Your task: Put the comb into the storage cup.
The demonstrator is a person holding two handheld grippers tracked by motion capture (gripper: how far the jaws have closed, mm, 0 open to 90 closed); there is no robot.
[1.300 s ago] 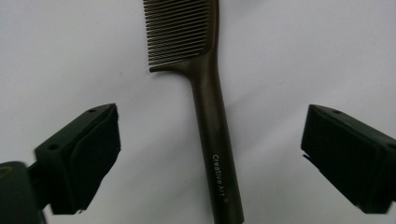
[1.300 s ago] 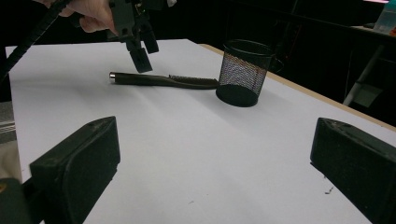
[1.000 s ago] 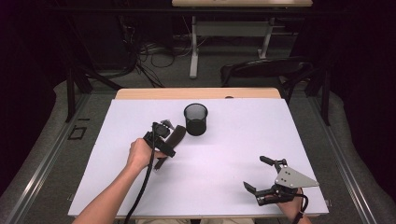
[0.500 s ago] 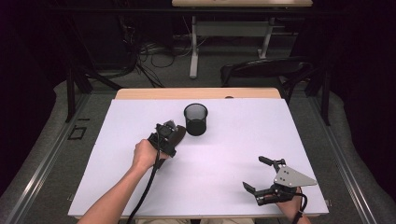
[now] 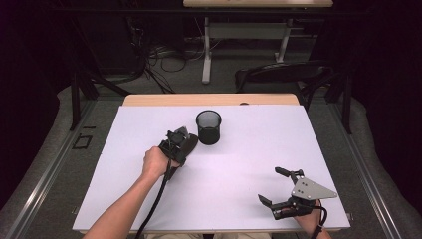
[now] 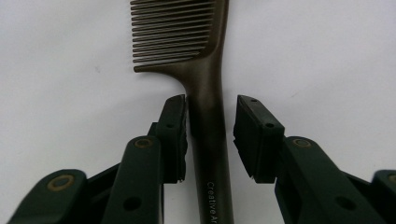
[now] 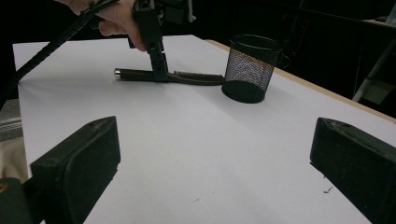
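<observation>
Left gripper [image 6: 209,135] low over comb [image 6: 205,93], jaws spread astride handle, one jaw touching, other just clear; straddle looks set for pinch. Comb flat on counter [image 5: 239,199], teeth end just beside mesh cup [image 5: 208,127], likely its destination. Right gripper [image 5: 280,187] at near right, jaws wide apart, holding nothing, parked clear.

The high view looks down from above; the left gripper view hangs close over the comb [image 6: 205,93], which the right gripper view [image 7: 170,76] sees from afar.
</observation>
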